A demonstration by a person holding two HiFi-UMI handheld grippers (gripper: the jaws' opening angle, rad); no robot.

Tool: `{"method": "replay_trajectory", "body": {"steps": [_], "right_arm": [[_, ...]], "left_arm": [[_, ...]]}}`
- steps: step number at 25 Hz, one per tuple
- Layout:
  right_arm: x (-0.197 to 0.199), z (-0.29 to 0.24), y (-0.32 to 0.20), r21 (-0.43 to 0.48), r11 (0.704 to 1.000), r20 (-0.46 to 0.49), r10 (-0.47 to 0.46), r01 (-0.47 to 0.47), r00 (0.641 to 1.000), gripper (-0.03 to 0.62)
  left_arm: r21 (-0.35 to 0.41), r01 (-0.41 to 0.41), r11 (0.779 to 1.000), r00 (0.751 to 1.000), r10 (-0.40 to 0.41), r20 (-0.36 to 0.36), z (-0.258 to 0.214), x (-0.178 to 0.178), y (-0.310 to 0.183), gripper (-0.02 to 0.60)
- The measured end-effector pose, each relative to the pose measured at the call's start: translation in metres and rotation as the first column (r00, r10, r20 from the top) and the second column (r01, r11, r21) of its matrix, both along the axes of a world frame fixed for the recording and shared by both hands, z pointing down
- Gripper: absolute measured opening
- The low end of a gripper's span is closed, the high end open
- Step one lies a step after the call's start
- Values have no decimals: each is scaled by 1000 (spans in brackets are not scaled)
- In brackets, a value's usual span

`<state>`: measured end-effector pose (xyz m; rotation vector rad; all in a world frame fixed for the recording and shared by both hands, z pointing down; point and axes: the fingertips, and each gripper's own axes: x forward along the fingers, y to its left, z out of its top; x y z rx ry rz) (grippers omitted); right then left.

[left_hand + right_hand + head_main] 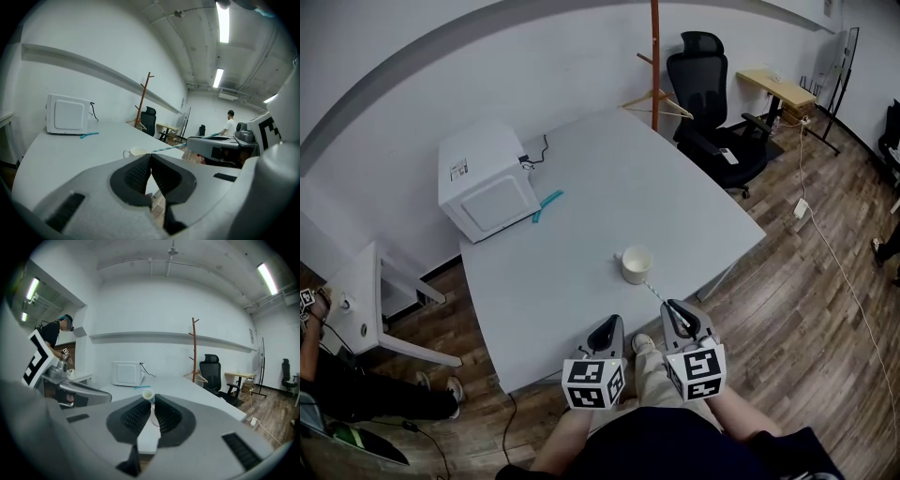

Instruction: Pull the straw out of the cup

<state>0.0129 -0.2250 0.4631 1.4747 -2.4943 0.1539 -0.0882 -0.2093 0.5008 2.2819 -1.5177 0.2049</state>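
While the straw [656, 292] is pinched in the right gripper [669, 307], its far end is seen at the rim of the cup [636, 264] on the table [581, 206]. The left gripper [607, 329] is pressed together on nothing.

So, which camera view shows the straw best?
The left gripper view: the straw runs side-on, stripes clear, between the cup and the right gripper. The head view gives only a thin short line; the right gripper view shows its end between the shut jaws.
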Motion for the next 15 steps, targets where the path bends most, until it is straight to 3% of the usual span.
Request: {"method": "replay_trajectory", "body": {"steps": [15], "right_arm": [[-6,-5,9,12,1000,16,-12,12,1000,43]], "left_arm": [[19,10,1000,1000,-10,0,-6,-5,7,18]]}}
